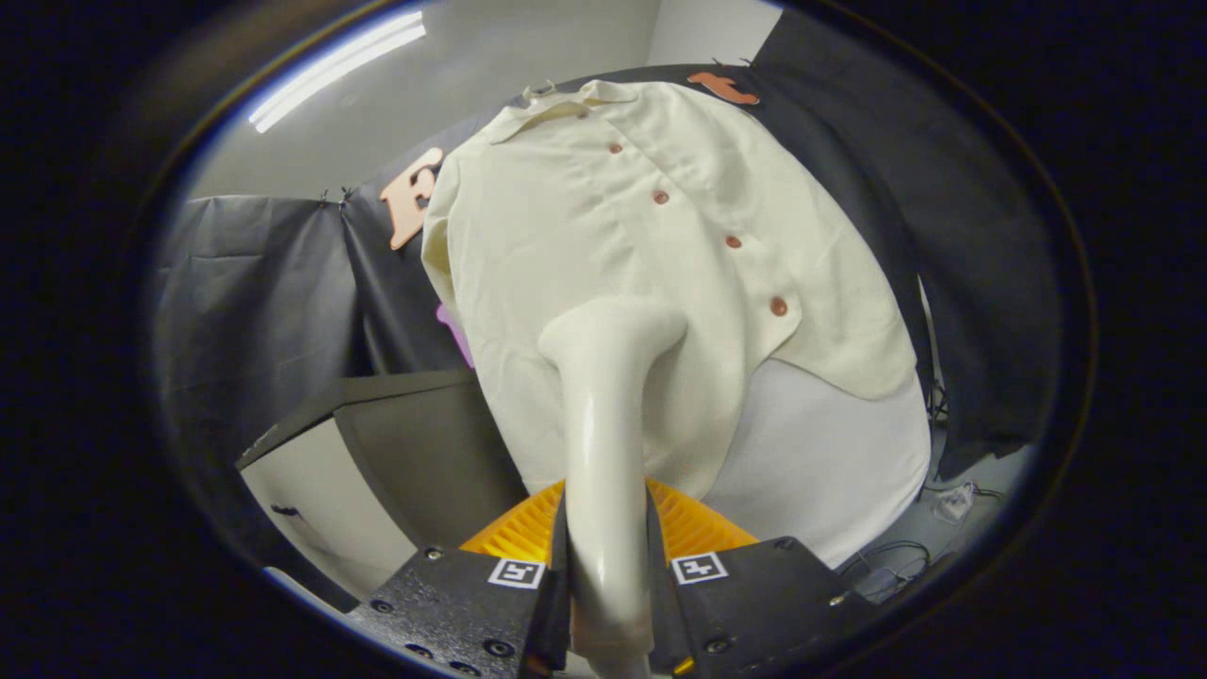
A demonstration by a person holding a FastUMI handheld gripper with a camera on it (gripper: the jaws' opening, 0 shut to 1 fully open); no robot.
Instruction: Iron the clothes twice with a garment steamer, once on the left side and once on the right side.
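Observation:
A cream short-sleeved shirt with reddish buttons hangs against the booth's black wall, over a white board. The gripper is shut on the white handle of the garment steamer, both fingers pressing its sides. The steamer's head rests against the lower part of the shirt, left of the button line and below the middle of the garment. The shirt's collar is at the top, far beyond the fingers.
A dark-topped table or cabinet with a pale side stands low to the left of the shirt. Cables and a small white plug lie on the floor at the lower right. Black cloth walls surround the shirt.

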